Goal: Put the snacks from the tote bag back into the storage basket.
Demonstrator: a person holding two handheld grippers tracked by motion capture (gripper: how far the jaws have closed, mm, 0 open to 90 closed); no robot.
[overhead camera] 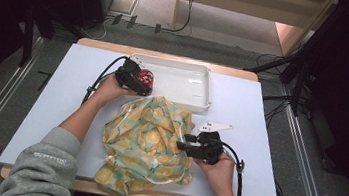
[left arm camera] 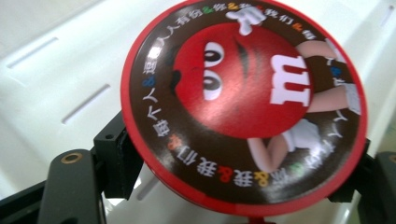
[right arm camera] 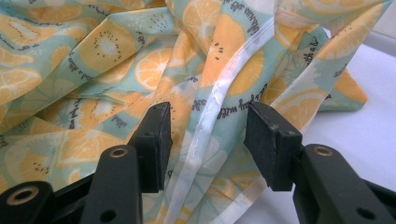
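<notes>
A round red candy tin [overhead camera: 144, 77] [left arm camera: 243, 102], its lid printed with a red cartoon character, sits between the jaws of my left gripper [overhead camera: 143, 81] [left arm camera: 240, 170]. Both pads touch its rim. It hangs over the near left corner of the white tray [overhead camera: 190, 80] [left arm camera: 46, 70]. A crumpled cloth [overhead camera: 147, 140] [right arm camera: 93, 56] printed with orange slices lies on the table in front of the tray. My right gripper [overhead camera: 182, 145] [right arm camera: 208, 140] stands open at the cloth's right edge. A white hem [right arm camera: 205, 126] runs between its jaws, clear of both pads.
The tray stands at the back middle of the white tabletop [overhead camera: 245, 117], and nothing else lies inside it. Bare tabletop stretches left of the cloth and right of my right hand. Cables [overhead camera: 99, 78] trail from both grippers. Dark stands and floor cables surround the table.
</notes>
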